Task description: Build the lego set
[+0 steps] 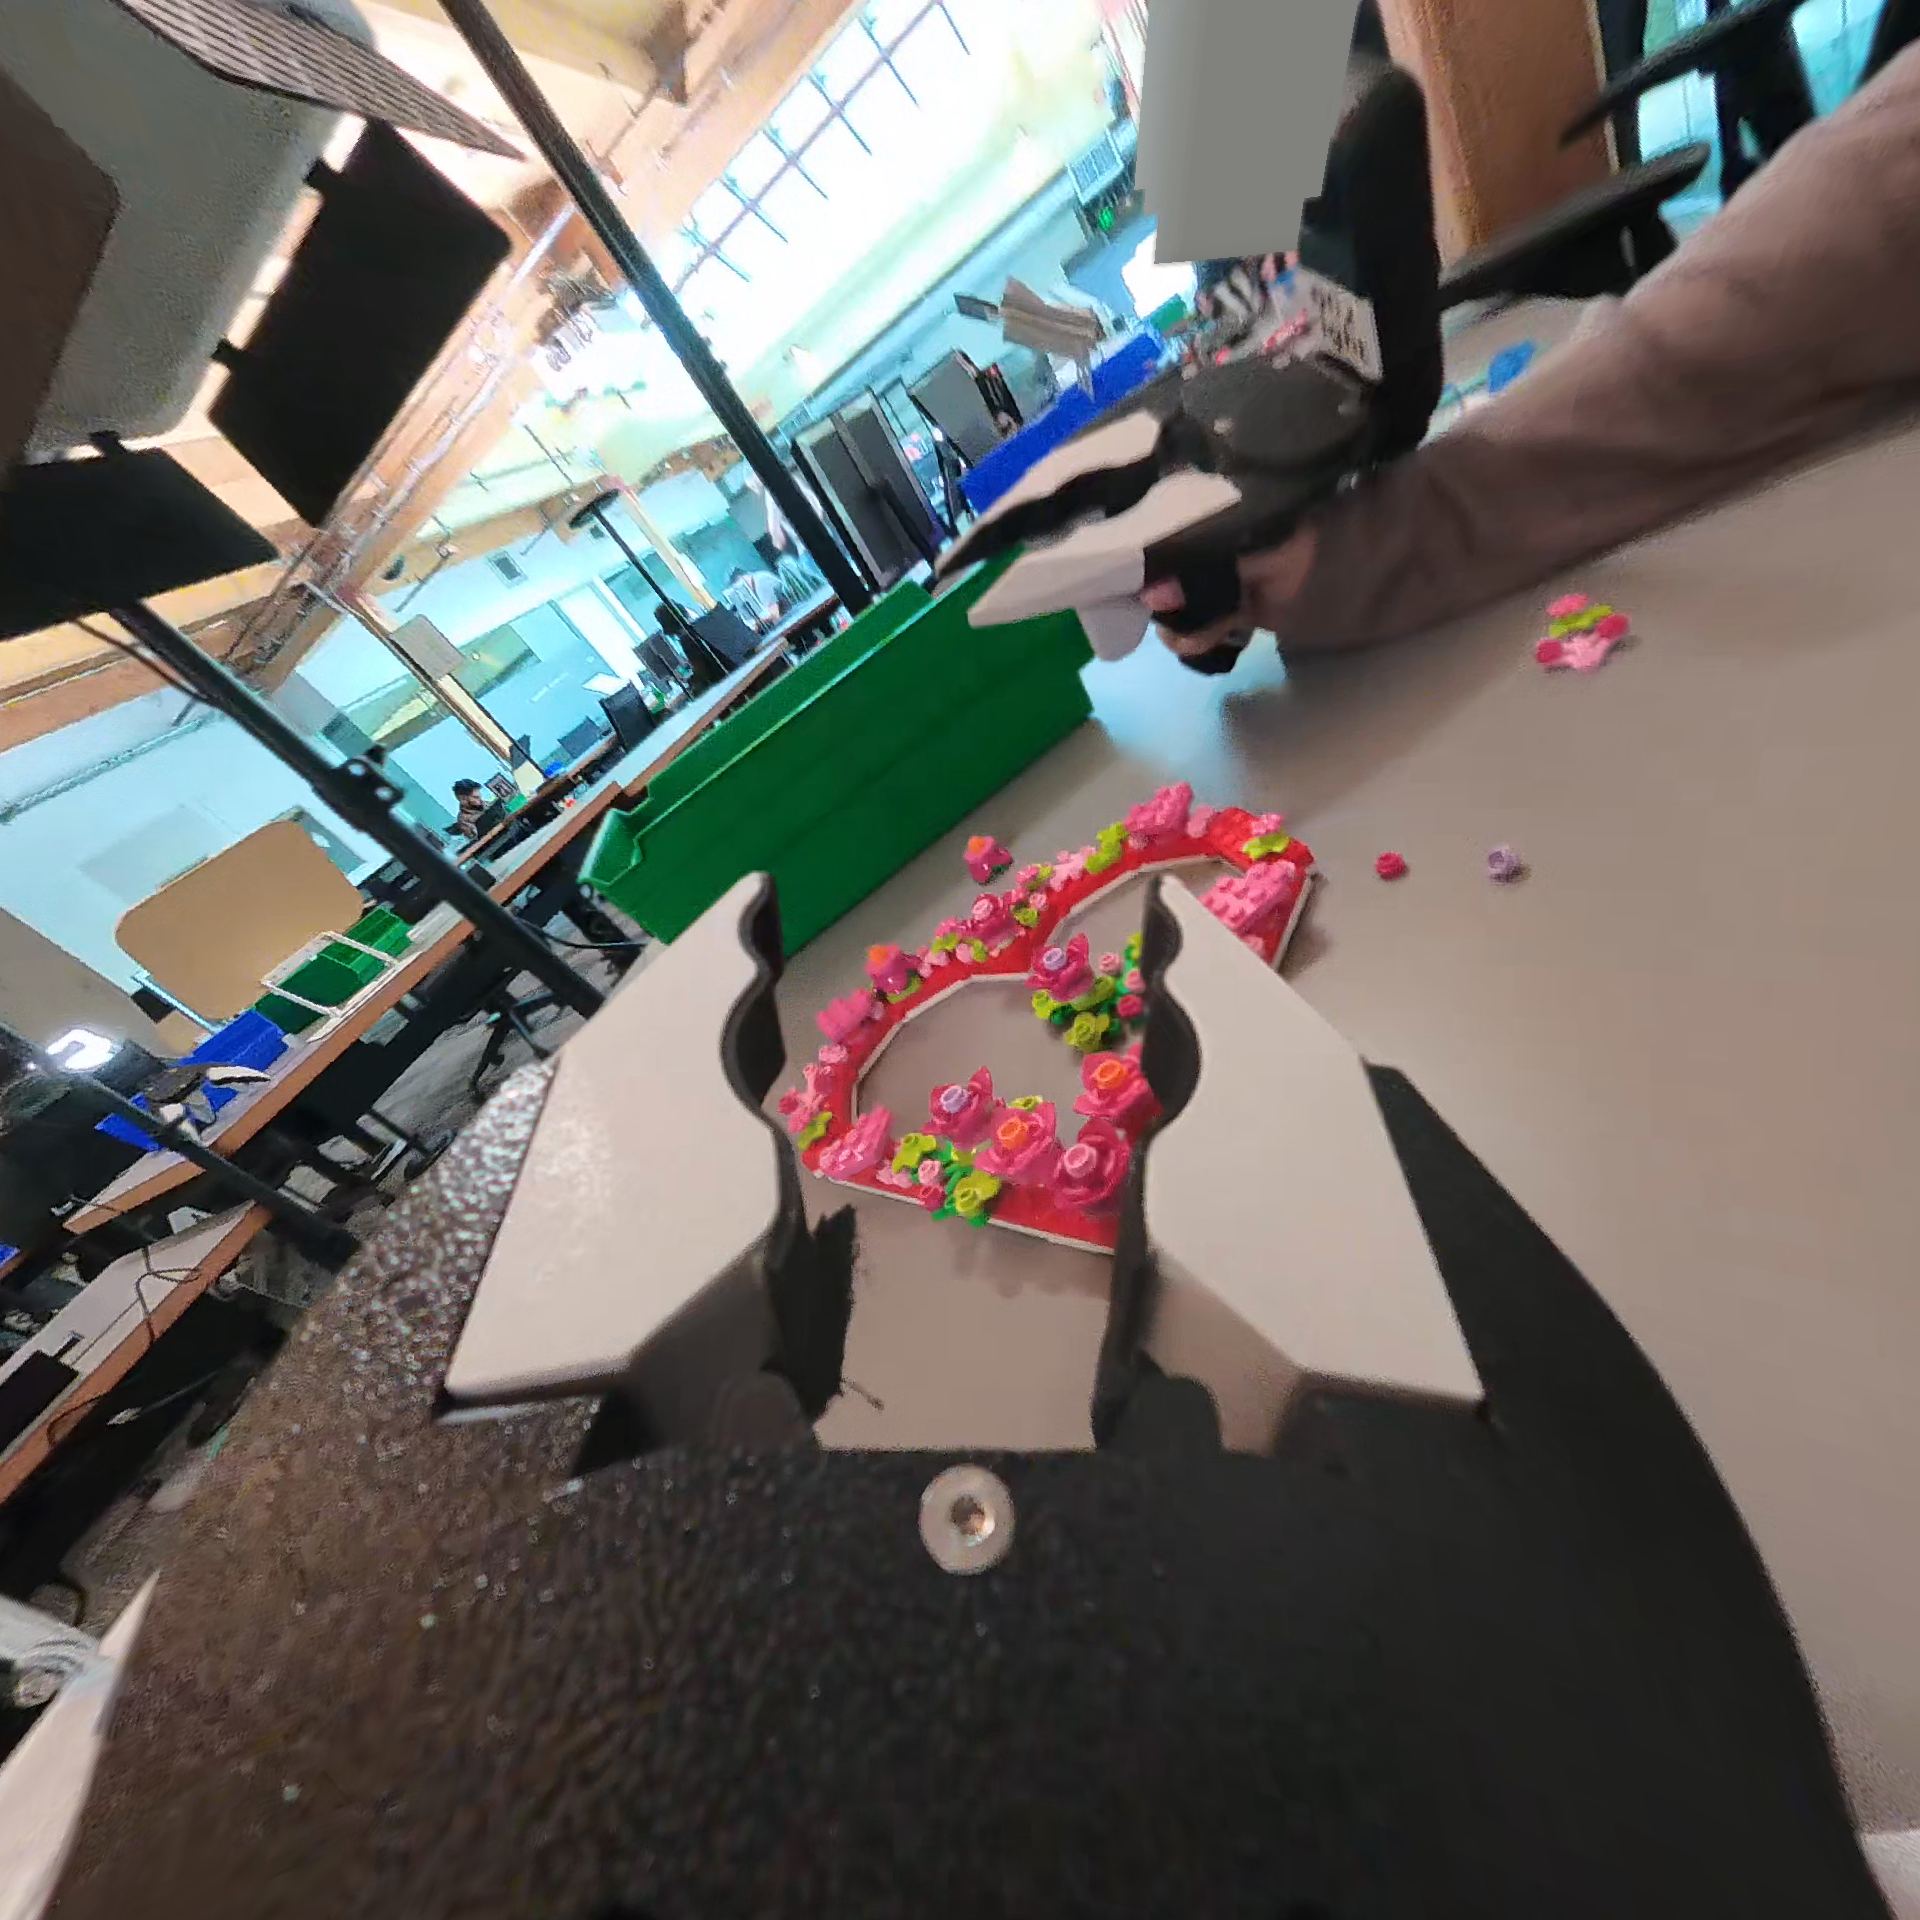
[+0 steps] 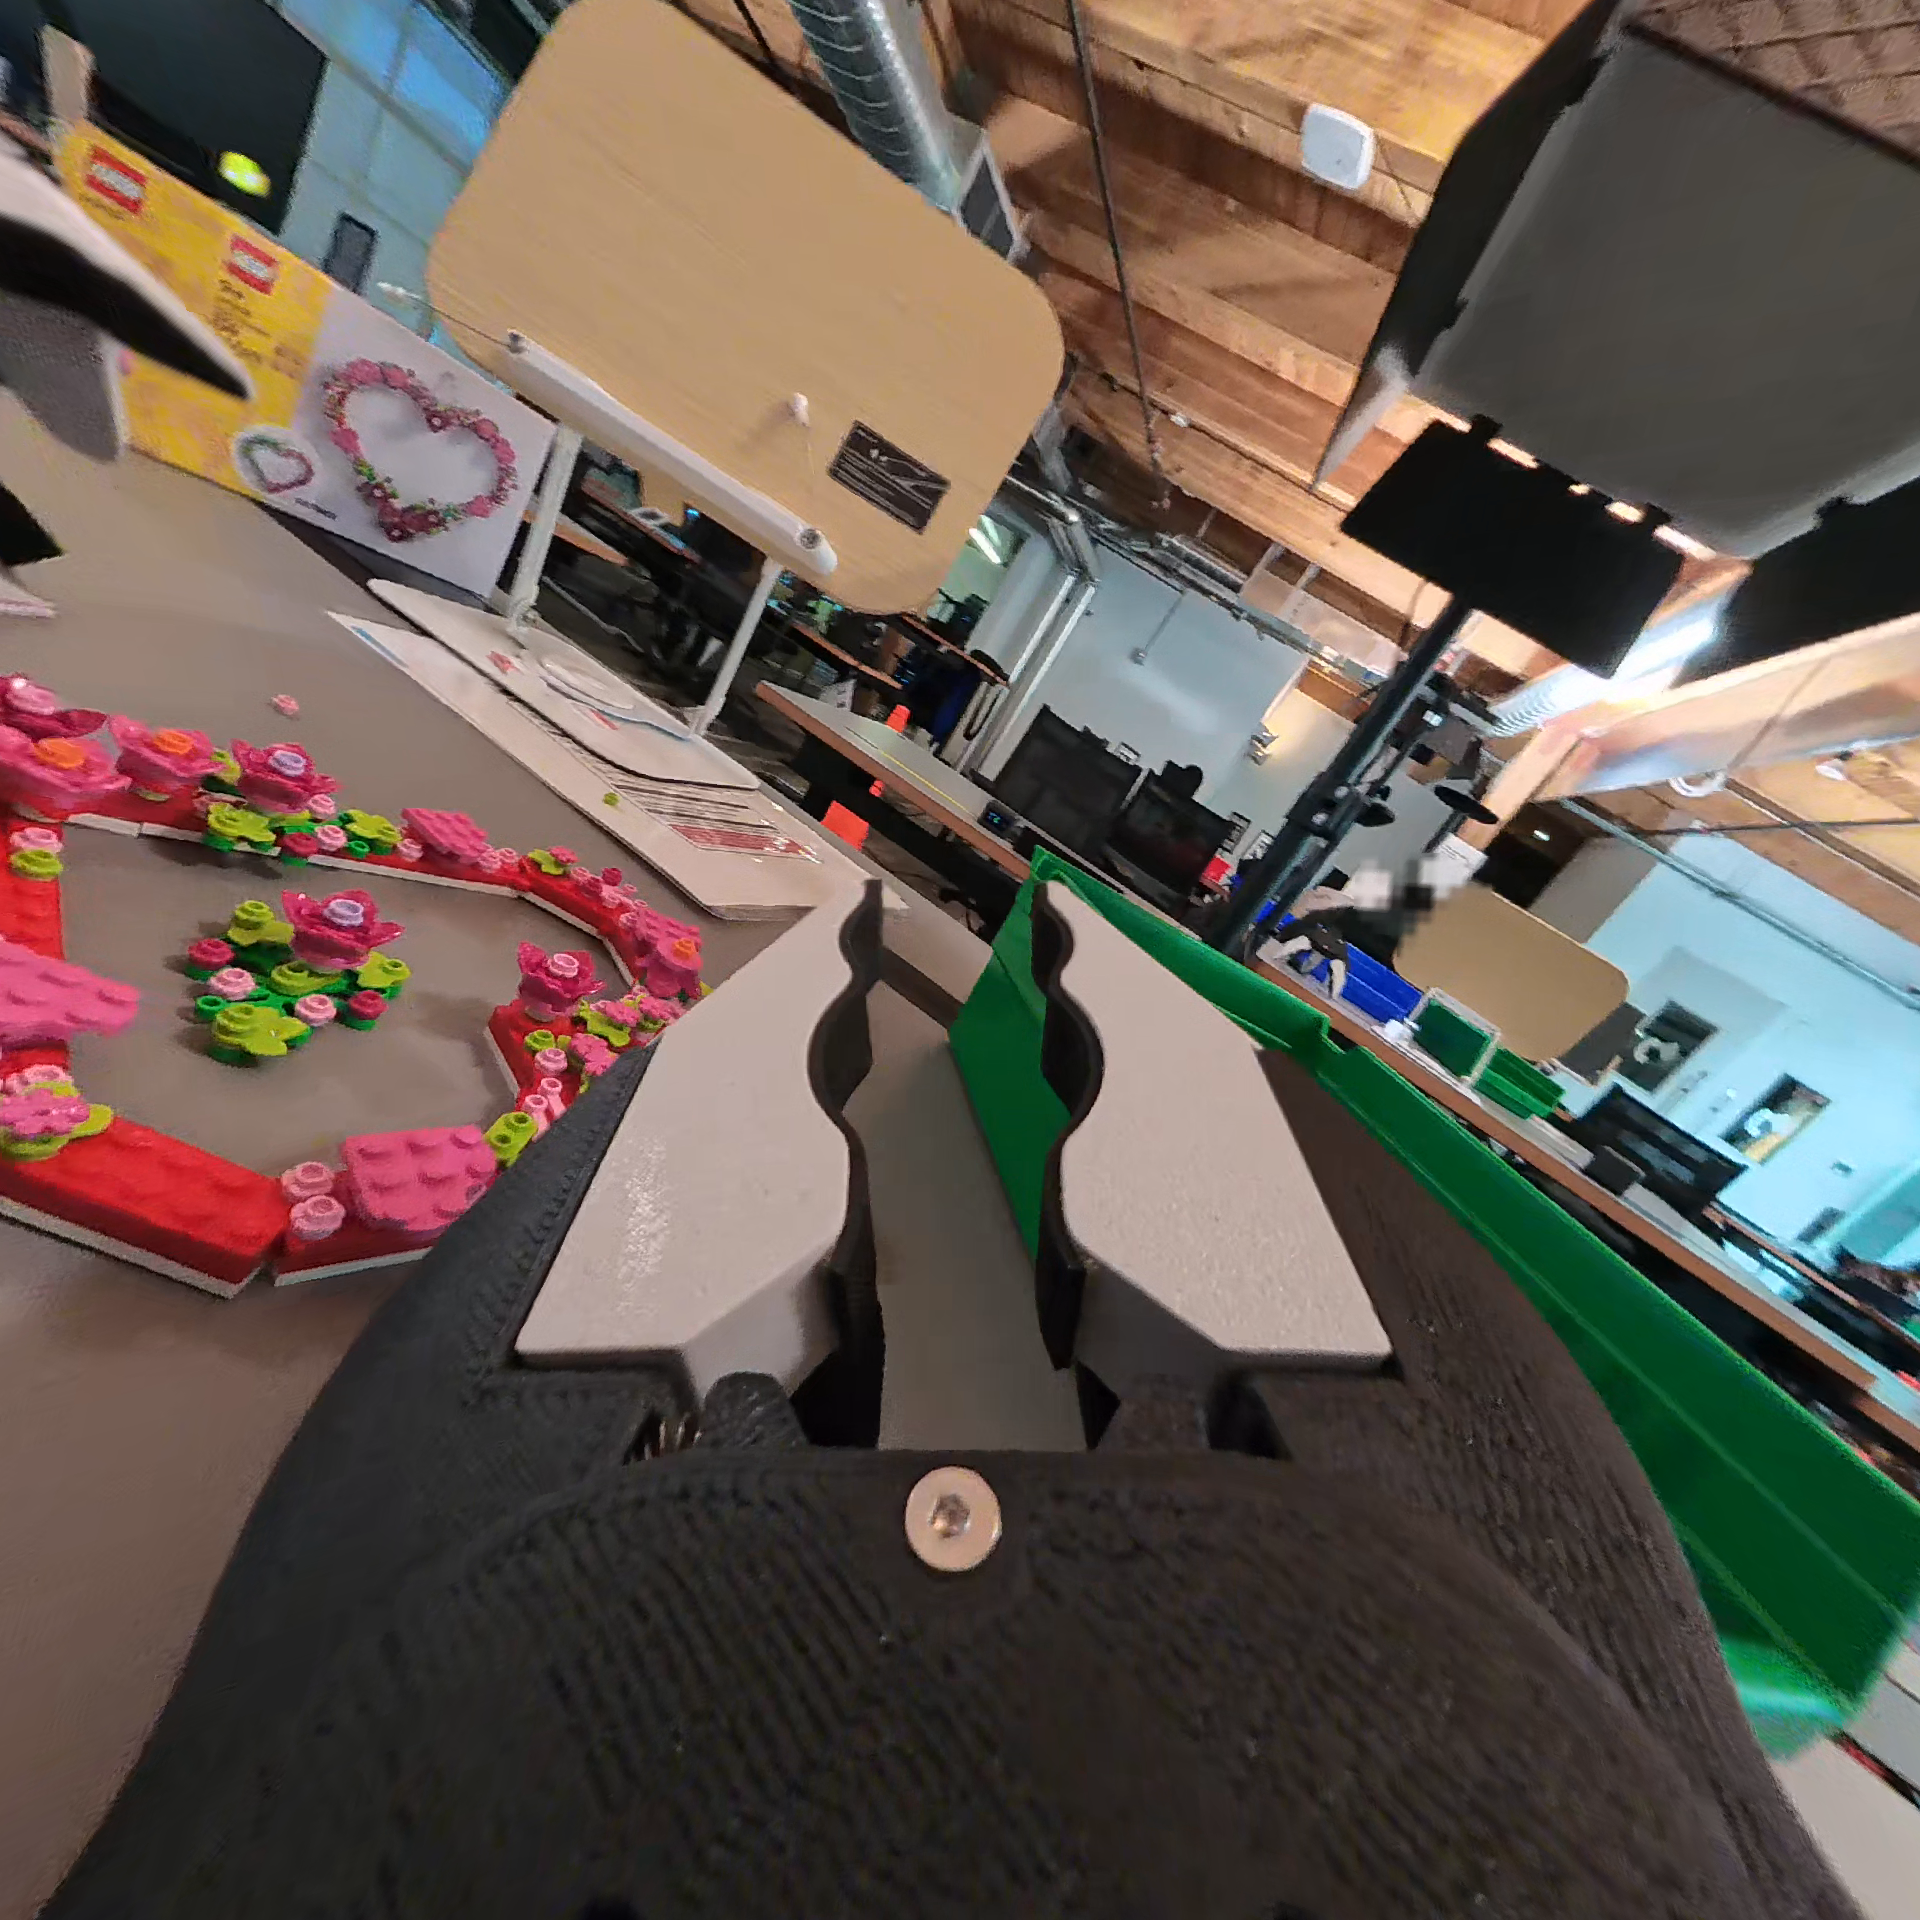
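Left wrist view: left gripper [image 1: 961, 914] nearest, jaws apart, empty, hovering over red heart-shaped brick frame studded with pink plastic flowers [image 1: 1039, 1023] flat on grey table [image 1: 1558, 1039]. Loose pink flower cluster [image 1: 1579, 632] well apart. Frame likely light, rigid, joints snap-prone (grip red rim, not blooms).

Right wrist view: right gripper [image 2: 961, 914] parted, empty, frame at left, green plastic bin [image 2: 1455, 1247] ahead.

What you can't see well

The left gripper [image 1: 961, 914] covers one side of the red heart frame [image 1: 1049, 1023], and the picture's edge cuts the frame in the right wrist view. The green bin's [image 2: 1558, 1299] inside is hidden. Two tiny loose pieces [image 1: 1390, 864] are too small to tell.
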A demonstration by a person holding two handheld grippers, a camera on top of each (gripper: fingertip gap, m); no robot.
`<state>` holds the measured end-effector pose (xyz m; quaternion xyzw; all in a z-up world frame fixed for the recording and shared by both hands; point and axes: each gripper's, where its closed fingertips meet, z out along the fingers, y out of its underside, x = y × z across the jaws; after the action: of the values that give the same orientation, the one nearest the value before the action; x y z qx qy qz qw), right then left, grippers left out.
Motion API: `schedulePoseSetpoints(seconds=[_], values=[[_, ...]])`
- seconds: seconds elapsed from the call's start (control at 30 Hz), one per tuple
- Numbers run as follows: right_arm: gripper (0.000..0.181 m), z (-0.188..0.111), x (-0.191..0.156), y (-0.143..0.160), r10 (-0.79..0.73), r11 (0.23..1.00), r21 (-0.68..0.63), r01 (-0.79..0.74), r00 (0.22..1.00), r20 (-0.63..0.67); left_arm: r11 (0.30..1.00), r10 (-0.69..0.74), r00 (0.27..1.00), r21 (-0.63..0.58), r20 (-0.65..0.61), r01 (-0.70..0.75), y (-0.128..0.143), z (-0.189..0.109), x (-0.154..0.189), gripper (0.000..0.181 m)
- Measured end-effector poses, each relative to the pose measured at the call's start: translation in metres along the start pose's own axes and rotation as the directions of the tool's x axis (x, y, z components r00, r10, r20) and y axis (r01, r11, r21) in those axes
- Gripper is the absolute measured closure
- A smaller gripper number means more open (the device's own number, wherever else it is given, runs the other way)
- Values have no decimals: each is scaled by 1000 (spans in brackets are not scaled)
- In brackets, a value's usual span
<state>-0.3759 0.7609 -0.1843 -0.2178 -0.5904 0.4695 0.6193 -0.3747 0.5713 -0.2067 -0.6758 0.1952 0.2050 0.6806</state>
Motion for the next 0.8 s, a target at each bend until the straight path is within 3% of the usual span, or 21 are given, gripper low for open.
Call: schedulePoseSetpoints(seconds=[0.13, 0.5, 0.67, 0.8], values=[[156, 14, -7, 7, -45, 999, 28, 42, 995, 93, 998, -44, 999, 34, 16, 44, -1, -1, -4, 116], [159, 40, 4, 20, -32, 994, 113, 9, 978, 206, 998, 57, 996, 10, 67, -58, 3, 1, -6, 123], [160, 42, 1, 20, -32, 991, 137, -2, 968, 247, 985, 93, 947, 108, 306, -132, -19, -18, -39, 135], [160, 40, -6, 18, -49, 989, 148, 8, 959, 278, 991, 17, 936, 121, 352, -64, -15, -24, -54, 134]])
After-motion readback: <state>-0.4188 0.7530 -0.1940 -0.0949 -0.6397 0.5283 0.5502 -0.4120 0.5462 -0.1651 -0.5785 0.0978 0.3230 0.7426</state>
